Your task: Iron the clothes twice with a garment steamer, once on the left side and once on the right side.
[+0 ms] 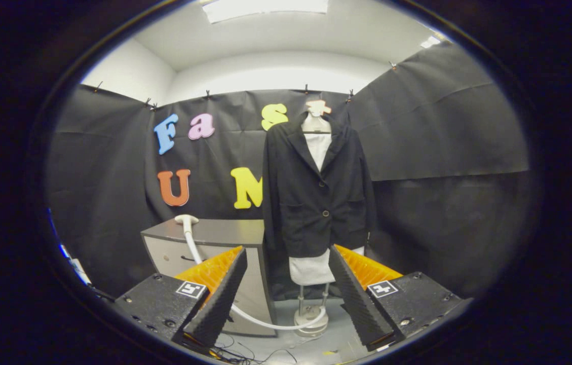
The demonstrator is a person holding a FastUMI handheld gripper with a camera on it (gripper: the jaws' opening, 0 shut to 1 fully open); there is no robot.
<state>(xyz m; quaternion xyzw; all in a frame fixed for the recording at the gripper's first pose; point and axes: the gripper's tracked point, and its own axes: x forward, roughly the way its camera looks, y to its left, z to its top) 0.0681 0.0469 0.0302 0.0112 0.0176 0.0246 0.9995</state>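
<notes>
Low at the far left, a blurred pale object [74, 264] with a blue edge is too cut off to identify. Right of it stands a grey cabinet [204, 238] with a dark top; its lower front is covered by the left finger [217, 296] of the gripper [286, 299]. On the cabinet top rests the white steamer head [186, 219], and its white hose [192, 248] runs down the cabinet front, passes behind the left finger, then reappears curving across the floor to the stand base [310, 318] of the dress form. Thin dark cables [237, 352] lie tangled on the floor between the fingers, partly cut off below. The gripper's jaws stand wide apart with nothing between them; both ridged black pads with orange backs point toward the scene, well short of it. Beyond and between the fingers hangs the black blazer [316, 192], buttoned over a white dress form [316, 147] whose neck cap overlaps a wall letter. The form's lower torso [308, 268] shows below the hem, its right edge covered by the right finger [354, 296].
</notes>
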